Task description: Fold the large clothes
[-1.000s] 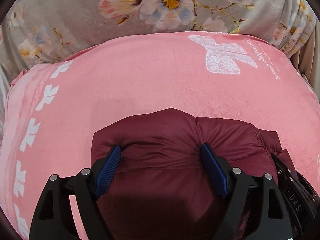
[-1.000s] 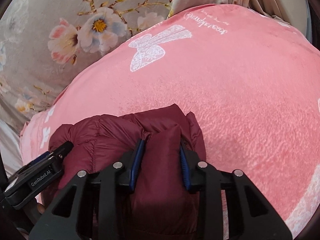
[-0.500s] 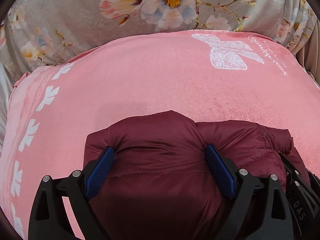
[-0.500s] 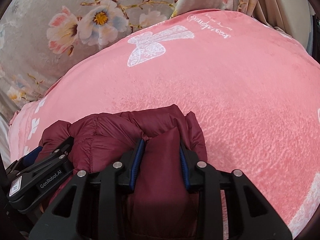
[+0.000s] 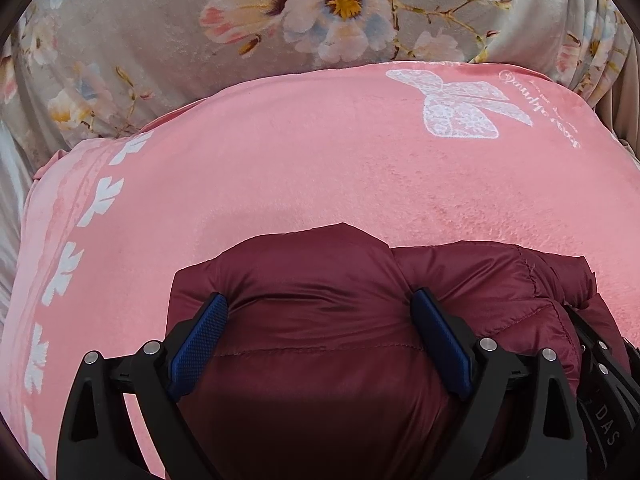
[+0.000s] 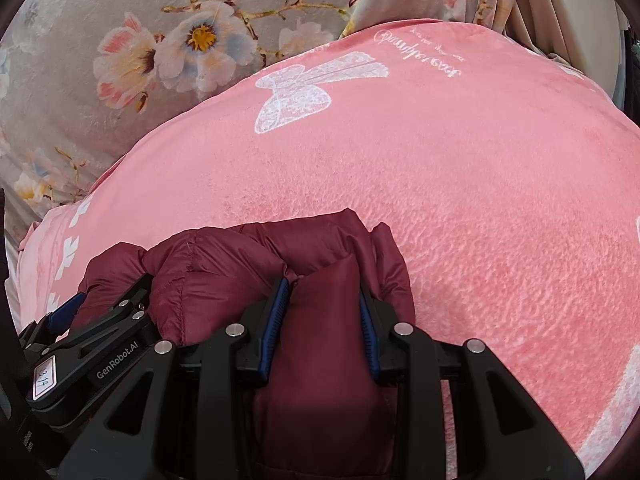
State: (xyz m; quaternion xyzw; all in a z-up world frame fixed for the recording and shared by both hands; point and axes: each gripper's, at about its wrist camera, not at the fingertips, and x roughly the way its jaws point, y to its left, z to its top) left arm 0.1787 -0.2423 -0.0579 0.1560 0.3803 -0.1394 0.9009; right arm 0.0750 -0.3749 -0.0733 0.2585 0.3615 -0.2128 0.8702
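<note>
A dark red puffer jacket (image 5: 320,320) is bunched up over the near part of a pink blanket (image 5: 280,168). My left gripper (image 5: 320,304) has its blue-padded fingers wide apart, pressed against a thick fold of the jacket between them. My right gripper (image 6: 324,304) is shut on a narrower fold of the same jacket (image 6: 224,272). The two grippers are side by side: the right one shows at the lower right of the left wrist view (image 5: 600,380), the left one at the lower left of the right wrist view (image 6: 92,344).
The pink blanket (image 6: 480,184) carries a white bow print (image 5: 460,108) and white leaf marks (image 5: 64,264) along its left edge. A grey floral sheet (image 5: 200,40) lies beyond it. Beige curtain folds (image 6: 536,12) hang at the far right.
Both grippers have drifted slightly with the jacket. The left gripper's fingers have spread a little wider around its fold. The right gripper's hold looks unchanged.
</note>
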